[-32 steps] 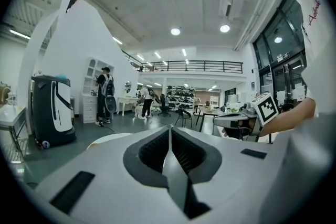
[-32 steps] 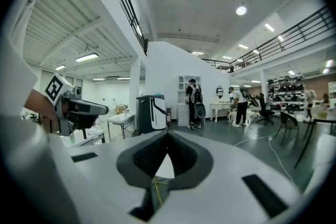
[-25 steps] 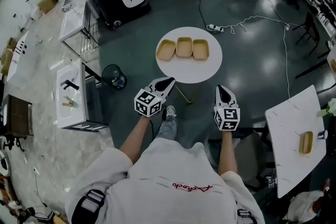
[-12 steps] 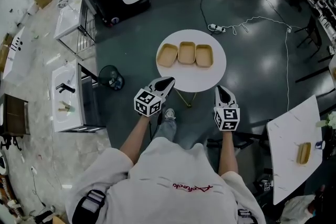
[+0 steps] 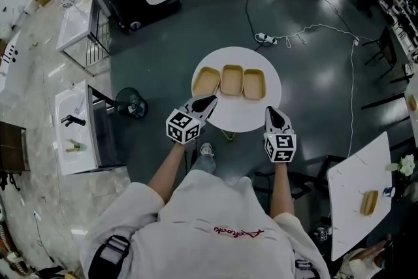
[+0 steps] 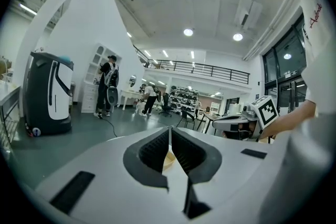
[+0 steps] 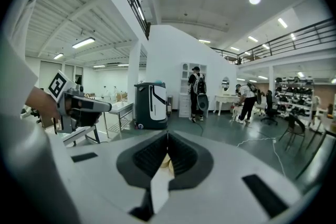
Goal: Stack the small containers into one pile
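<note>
A person (image 5: 215, 225) in a white top stands over a round white table (image 5: 236, 113), seen from above, with a hand-held gripper in each hand. Across the table's far half, side by side in a row and seemingly touching, sit the left container (image 5: 206, 80) at about 10 o'clock, the middle container (image 5: 232, 79) at 12 and the right container (image 5: 254, 83) at 2, all small and tan. The left gripper (image 5: 205, 102) hovers at the table's near edge around 7 o'clock and the right gripper (image 5: 273, 115) around 5 o'clock, both clear of the row. Each gripper's jaws are closed together with nothing between them; only a sliver of tan shows beyond the tips. The three look like shallow, open, rounded-rectangle trays of moulded pulp or thin plastic. They are likely very light, a little flexible at the walls, and apt to slide on the smooth tabletop if nudged. A pinch on a rim, one jaw inside the wall and one outside, seems the surest hold. A hard squeeze could buckle the rim. The matching shapes should nest once lined up squarely.
</note>
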`<state>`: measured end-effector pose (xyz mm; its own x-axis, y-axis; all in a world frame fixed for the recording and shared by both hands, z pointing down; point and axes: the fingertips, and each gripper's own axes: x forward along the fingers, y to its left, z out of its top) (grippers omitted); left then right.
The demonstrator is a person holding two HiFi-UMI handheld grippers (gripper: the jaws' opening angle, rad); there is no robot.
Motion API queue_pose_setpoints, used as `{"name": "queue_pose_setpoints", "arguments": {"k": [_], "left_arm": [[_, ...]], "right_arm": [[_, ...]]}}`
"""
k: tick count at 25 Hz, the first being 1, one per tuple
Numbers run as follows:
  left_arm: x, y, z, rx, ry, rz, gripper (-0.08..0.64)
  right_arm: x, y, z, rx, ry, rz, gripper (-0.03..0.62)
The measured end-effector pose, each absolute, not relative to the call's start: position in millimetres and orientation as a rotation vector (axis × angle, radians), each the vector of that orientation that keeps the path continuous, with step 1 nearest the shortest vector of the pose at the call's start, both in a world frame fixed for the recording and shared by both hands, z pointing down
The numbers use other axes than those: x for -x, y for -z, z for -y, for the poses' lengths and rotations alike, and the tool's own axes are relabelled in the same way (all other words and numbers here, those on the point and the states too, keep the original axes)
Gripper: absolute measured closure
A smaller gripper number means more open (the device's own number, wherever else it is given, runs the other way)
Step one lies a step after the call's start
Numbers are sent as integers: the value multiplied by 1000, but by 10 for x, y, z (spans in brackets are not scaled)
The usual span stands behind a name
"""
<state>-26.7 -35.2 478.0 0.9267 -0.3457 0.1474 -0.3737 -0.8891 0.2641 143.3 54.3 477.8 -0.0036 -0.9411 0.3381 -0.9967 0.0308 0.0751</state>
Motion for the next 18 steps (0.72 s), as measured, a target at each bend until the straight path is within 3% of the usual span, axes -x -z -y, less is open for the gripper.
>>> {"name": "queue_pose_setpoints", "arguments": {"k": [18], "left_arm": [[52, -4727, 1408, -2775, -127, 417, 535]], "right_arm": [[-1569, -4608, 454, -2013, -276, 1918, 571]]}}
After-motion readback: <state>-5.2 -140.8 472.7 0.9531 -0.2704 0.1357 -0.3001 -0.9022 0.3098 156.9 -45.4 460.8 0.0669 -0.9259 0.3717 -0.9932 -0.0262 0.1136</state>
